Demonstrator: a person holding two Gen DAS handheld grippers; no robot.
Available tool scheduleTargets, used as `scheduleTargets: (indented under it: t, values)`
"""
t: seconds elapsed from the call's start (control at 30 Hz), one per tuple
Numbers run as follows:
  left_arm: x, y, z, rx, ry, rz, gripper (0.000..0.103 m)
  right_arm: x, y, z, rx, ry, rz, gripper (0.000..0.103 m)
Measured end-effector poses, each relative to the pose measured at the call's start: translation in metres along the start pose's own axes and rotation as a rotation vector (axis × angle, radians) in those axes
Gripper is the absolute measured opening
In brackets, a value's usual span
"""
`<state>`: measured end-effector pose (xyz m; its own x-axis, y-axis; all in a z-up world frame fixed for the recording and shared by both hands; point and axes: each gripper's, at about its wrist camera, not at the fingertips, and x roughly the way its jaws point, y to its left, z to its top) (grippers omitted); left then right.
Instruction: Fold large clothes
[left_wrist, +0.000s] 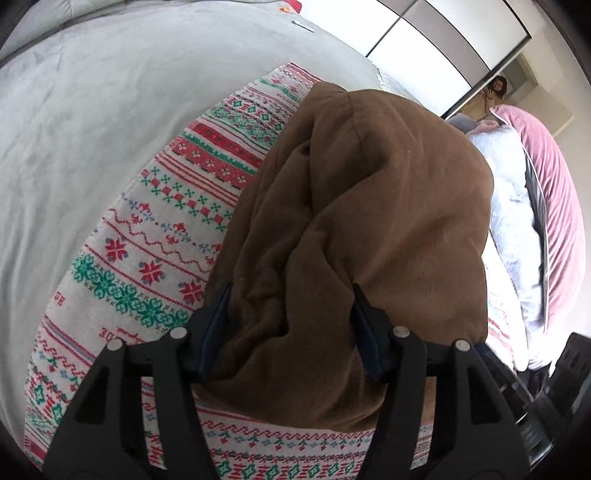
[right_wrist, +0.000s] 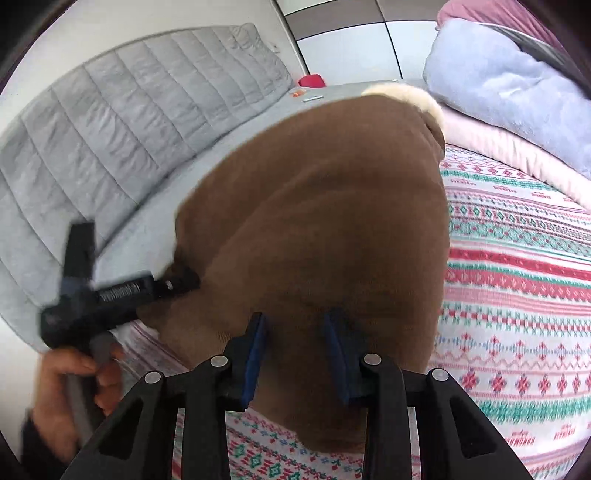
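Spread across the bed, a knitted blanket (left_wrist: 155, 236) with red and green patterned bands is serving as the folding surface, and a grey sheet (left_wrist: 92, 122) is lying beyond it.

Nearest in the left wrist view, the left claw (left_wrist: 291, 325) is pinching a thick bunch of the brown garment (left_wrist: 369, 206), its blue-padded fingers (left_wrist: 216, 321) pressing in from both sides with the cloth bulging between them. Nearest in the right wrist view, the right claw (right_wrist: 297, 350) is gripping another part of the same garment (right_wrist: 314, 221), its pads closing on a narrower pleat. Both grips seem to be taking an edge each, probably so that the heavy cloth can be lifted and carried over as one fold (a bulky fleece would sag from a single hold).

The garment is hanging and heaping above the blanket, near the middle of the bed. A cream, fluffy lining (right_wrist: 406, 94) is showing at its far end, which suggests a collar or hood lying away from the person.

Further off to the right, a pale blue cushion (right_wrist: 498, 85) and a pink one (left_wrist: 554, 206) are lying along the bed's edge. At the far left, a grey quilted cover (right_wrist: 129, 122) is lying along that edge of the bed.
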<state>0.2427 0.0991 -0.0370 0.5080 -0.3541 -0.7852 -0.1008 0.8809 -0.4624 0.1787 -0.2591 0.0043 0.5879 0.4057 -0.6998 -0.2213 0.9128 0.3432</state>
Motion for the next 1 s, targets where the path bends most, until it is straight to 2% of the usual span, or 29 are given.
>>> scheduleTargets:
  t: [0.1, 0.23, 0.3, 0.37, 0.47, 0.57, 0.67, 0.83, 0.9, 0.97, 1.0]
  values:
    - [0.0, 0.003, 0.0, -0.017, 0.007, -0.012, 0.065, -0.007, -0.017, 0.033, 0.052, -0.047, -0.075, 0.034]
    - [0.0, 0.001, -0.001, -0.021, 0.008, -0.004, 0.067, 0.003, -0.042, 0.091, 0.134, -0.071, -0.058, 0.034]
    - [0.0, 0.0, 0.0, -0.024, 0.014, 0.0, 0.067, 0.02, -0.049, 0.12, 0.154, -0.05, -0.097, 0.034]
    - [0.0, 0.0, 0.001, -0.021, 0.017, 0.004, 0.068, 0.045, -0.055, 0.147, 0.188, -0.009, -0.076, 0.034]
    - [0.001, 0.001, 0.002, -0.029, 0.022, 0.003, 0.068, 0.085, -0.05, 0.169, 0.195, 0.06, -0.117, 0.034]
    - [0.002, 0.002, 0.003, -0.036, 0.024, 0.008, 0.068, 0.135, -0.038, 0.168, 0.138, 0.182, -0.199, 0.034]
    - [0.002, 0.003, 0.003, -0.045, 0.021, 0.018, 0.068, 0.169, -0.025, 0.162, 0.054, 0.234, -0.265, 0.034]
    - [0.001, 0.007, 0.004, -0.064, 0.022, 0.01, 0.069, 0.184, -0.003, 0.152, -0.045, 0.236, -0.391, 0.034]
    - [0.0, 0.007, 0.004, -0.063, 0.023, 0.013, 0.072, 0.177, -0.001, 0.149, -0.049, 0.205, -0.395, 0.034]
    - [0.001, 0.01, 0.007, -0.073, 0.037, 0.016, 0.079, 0.163, 0.003, 0.144, -0.055, 0.159, -0.384, 0.037]
    - [0.001, 0.013, 0.008, -0.092, 0.047, -0.012, 0.08, 0.153, 0.005, 0.141, -0.051, 0.136, -0.367, 0.04]
